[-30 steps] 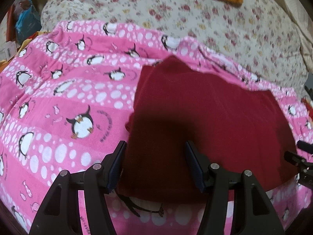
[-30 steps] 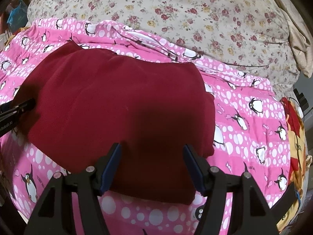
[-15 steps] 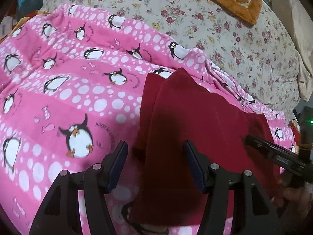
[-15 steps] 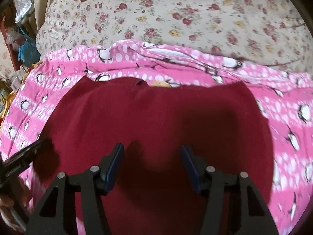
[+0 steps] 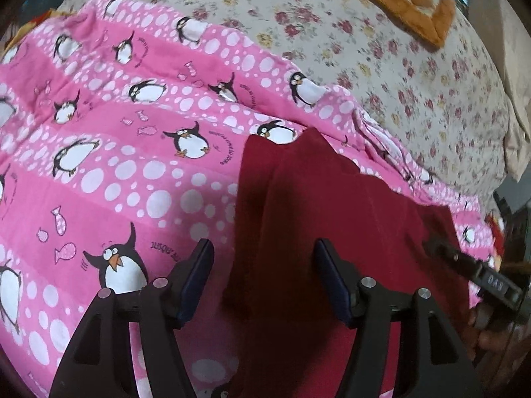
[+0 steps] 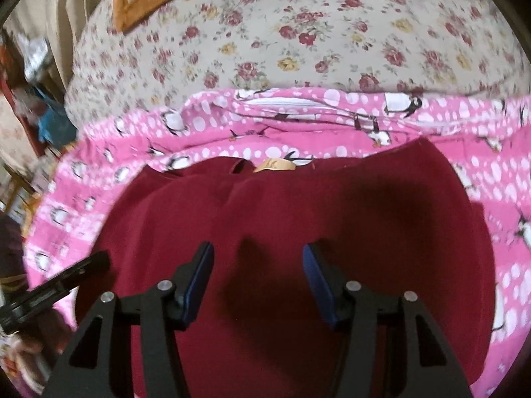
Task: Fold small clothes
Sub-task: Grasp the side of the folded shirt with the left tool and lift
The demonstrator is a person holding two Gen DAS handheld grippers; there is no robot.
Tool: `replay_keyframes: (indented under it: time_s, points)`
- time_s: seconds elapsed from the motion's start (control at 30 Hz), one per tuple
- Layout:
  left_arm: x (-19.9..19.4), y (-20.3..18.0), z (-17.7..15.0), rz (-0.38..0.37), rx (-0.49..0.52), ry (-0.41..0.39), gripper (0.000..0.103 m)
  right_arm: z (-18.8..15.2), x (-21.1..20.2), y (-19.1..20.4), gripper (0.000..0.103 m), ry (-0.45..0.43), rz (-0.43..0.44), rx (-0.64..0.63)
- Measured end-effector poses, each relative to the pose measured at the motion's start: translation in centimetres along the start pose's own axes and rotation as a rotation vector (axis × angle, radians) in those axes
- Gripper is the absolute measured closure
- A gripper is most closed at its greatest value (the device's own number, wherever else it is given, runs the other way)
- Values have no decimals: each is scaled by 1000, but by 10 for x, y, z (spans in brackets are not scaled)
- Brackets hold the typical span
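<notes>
Here, the scene in lines, every place taken from the garment.

Garment: a dark red garment [image 6: 332, 212] lies spread on the pink penguin blanket [image 5: 132, 179]; its left side is already doubled over, showing a second layer [image 5: 255, 179] along that edge.
Label: a small tan tag [image 6: 273, 165] shows at the garment's far edge, which suggests the neckline lies there, though blur makes that uncertain.
Left claw: the left claw [image 5: 264, 277] hangs over the garment's left edge, one finger above the blanket and one above the cloth; its jaws are opening, with the cloth below them and nothing pinched.
Right claw: the right claw [image 6: 257, 280] hangs over the middle of the garment near its closer edge, jaws parted about halfway and gripping nothing.
Progress: judging by the doubled left side, one fold looks made; the right side and the crosswise fold seem left to do.
Edges: the garment's right edge [image 6: 478, 232] lies flat and free, with bare blanket just beside it; the near edge runs out of sight under both claws.
Room: beyond the garment's far edge the blanket bunches into a ridge [image 6: 298, 109], then a floral bedcover [image 6: 332, 33] rises; to the left of the garment the blanket lies open and flat.
Farther out: an orange quilted cloth [image 5: 408, 3] rests on the bedcover, well apart from the garment.
</notes>
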State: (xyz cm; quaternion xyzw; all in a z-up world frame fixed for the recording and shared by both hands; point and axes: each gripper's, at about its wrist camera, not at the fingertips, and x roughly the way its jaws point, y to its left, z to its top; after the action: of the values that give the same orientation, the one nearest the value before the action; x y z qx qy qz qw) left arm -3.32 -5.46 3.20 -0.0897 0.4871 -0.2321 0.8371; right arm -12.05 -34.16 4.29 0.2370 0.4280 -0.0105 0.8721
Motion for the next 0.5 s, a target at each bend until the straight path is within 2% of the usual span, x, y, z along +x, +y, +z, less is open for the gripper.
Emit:
replay_keyframes:
  time_s: [0.1,0.37,0.47,0.5]
  points:
    - [7,5,3,-10,-20,22,56,-3,6,1,44,13,9,-7]
    - [31,-6,9,-11,33,119,34,-7,9,13,47,50,-83,-147]
    - [38,-17,10,22,85,136,33,-7,13,11,50,72,-107,-179]
    - [39,-19,11,25,92,141,37,-8,13,10,50,71,-106,-179]
